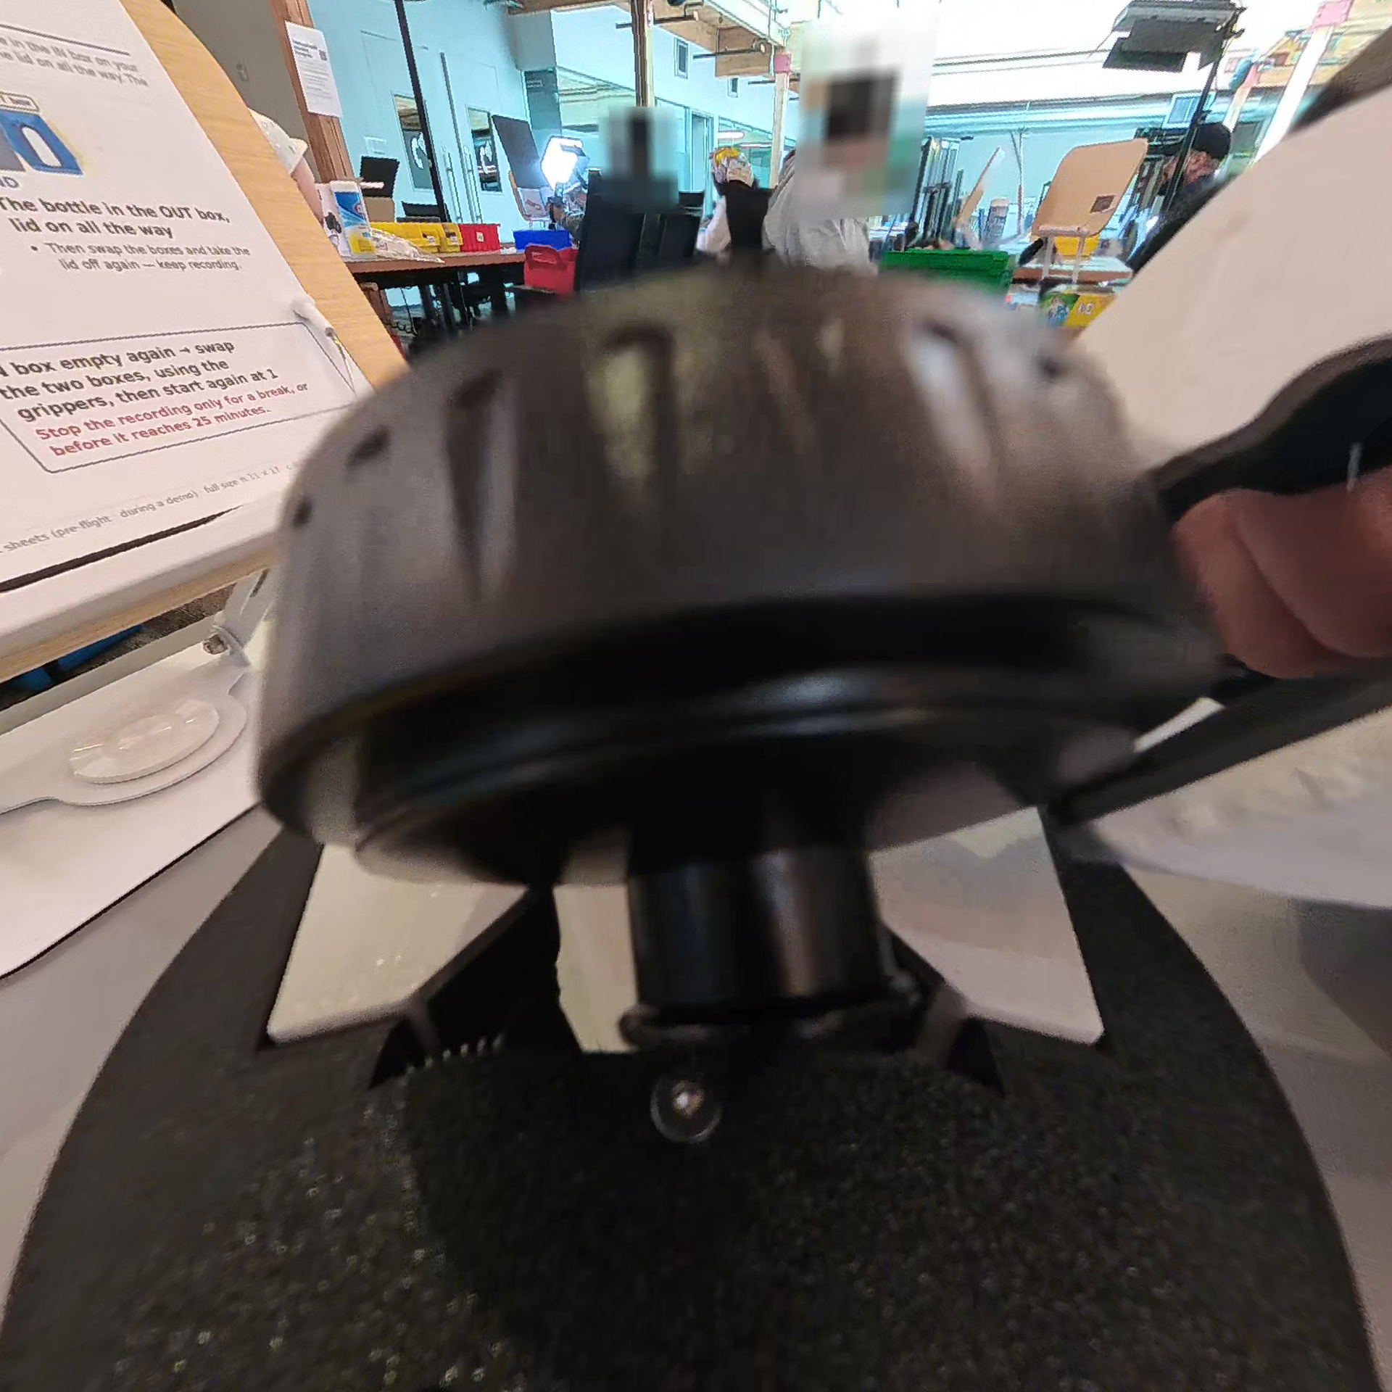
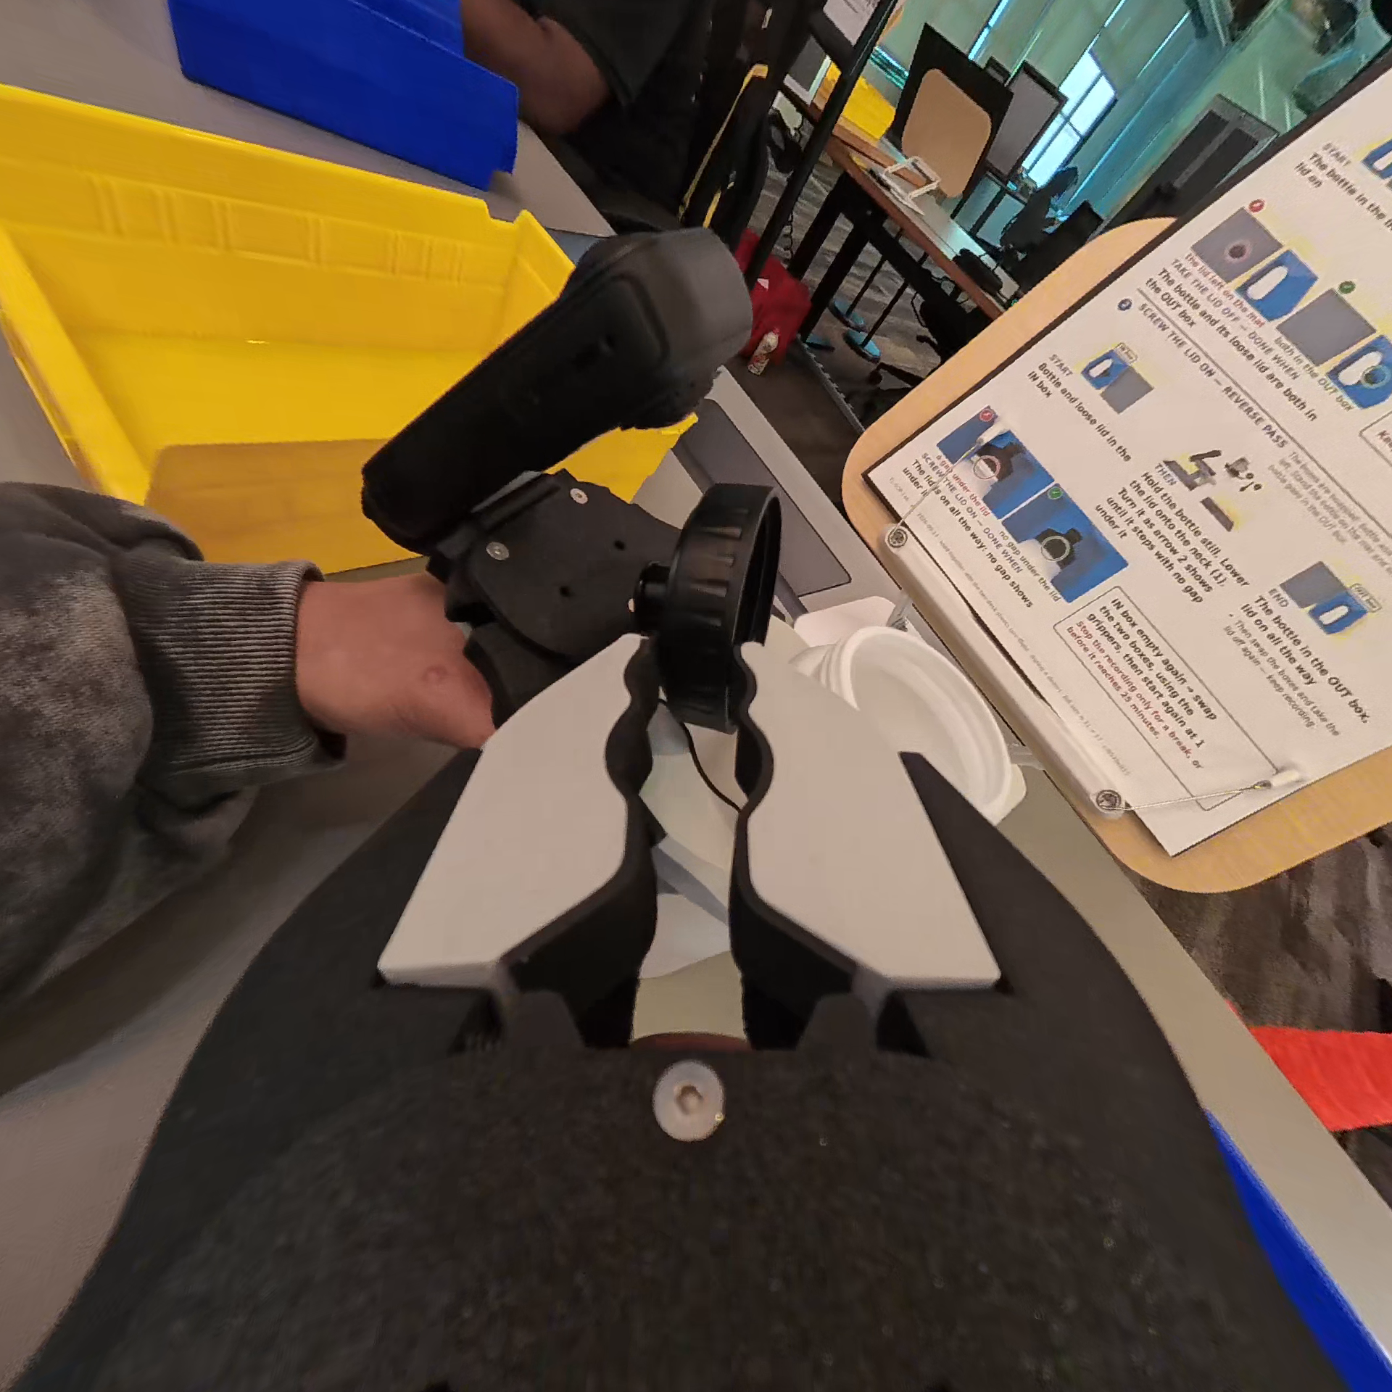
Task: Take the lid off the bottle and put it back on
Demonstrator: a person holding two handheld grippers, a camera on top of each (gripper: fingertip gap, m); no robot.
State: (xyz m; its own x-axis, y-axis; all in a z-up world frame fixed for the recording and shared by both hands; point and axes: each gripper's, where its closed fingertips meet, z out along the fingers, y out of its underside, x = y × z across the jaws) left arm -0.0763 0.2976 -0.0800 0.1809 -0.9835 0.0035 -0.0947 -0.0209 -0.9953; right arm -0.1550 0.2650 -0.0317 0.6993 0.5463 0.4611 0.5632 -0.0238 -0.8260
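Observation:
The black ribbed lid (image 1: 715,489) fills the left wrist view, blurred and very close. My left gripper (image 1: 753,889) is shut on the knob on top of the lid. In the right wrist view the lid (image 2: 708,602) stands on edge, off the bottle, just past my right fingertips. A thin black cord hangs from it. The white bottle (image 2: 926,708) lies with its open mouth to the right of my right gripper (image 2: 697,667). Its body runs under and between the pads, which are closed tight on it. A hand (image 2: 377,670) holds the left gripper (image 2: 648,595).
A yellow bin (image 2: 264,301) stands behind the left gripper, and a blue bin (image 2: 339,68) beyond it. An instruction sheet on a wooden board (image 2: 1130,527) leans at the right, also in the left wrist view (image 1: 151,301). The table edge (image 2: 1205,979) runs close on the right.

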